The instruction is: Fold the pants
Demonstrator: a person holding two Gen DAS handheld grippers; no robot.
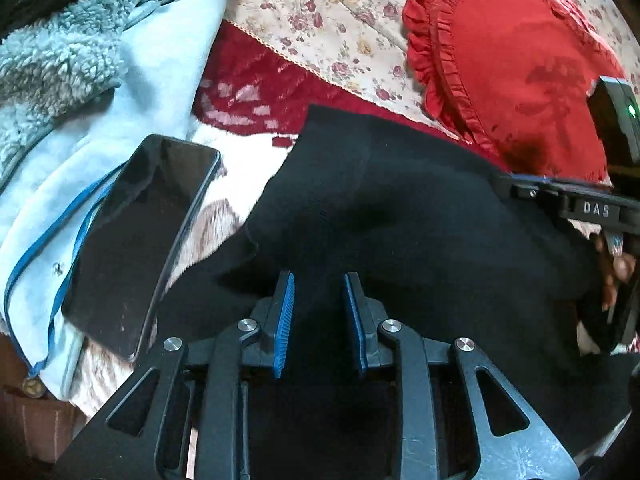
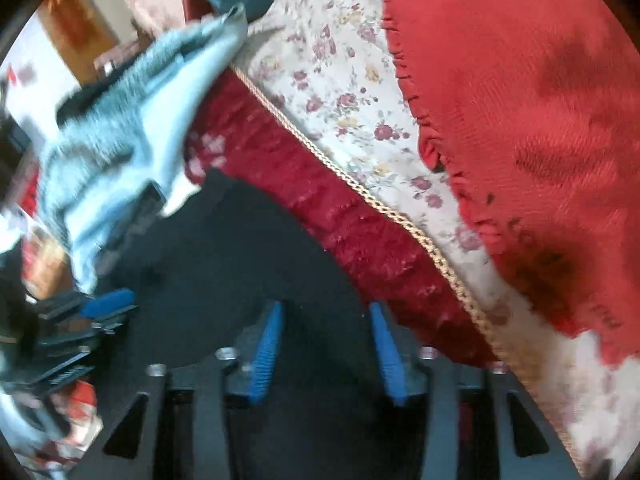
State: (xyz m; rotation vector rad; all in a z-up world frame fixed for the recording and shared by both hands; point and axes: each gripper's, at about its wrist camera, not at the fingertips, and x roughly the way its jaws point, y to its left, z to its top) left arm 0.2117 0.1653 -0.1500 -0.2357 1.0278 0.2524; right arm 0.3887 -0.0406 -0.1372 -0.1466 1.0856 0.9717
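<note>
Black pants (image 1: pixel 400 208) lie bunched on the bed, filling the middle of the left wrist view. My left gripper (image 1: pixel 319 280) hovers right over them with its blue pads apart and nothing pinched between them. The right gripper's body (image 1: pixel 592 208) enters at the right edge of that view, over the pants' right side. In the blurred right wrist view the pants (image 2: pixel 224 248) spread below my right gripper (image 2: pixel 326 306), whose blue pads stand wide apart over the black cloth. The left gripper (image 2: pixel 100 308) shows at the left there.
A black phone (image 1: pixel 140 236) lies left of the pants on a light blue fleece-lined jacket (image 1: pixel 100 92) with a blue lanyard (image 1: pixel 60 248). A red ruffled cushion (image 1: pixel 516 60) and floral sheet (image 1: pixel 320 20) lie behind. A dark red blanket (image 2: pixel 332 216) borders the pants.
</note>
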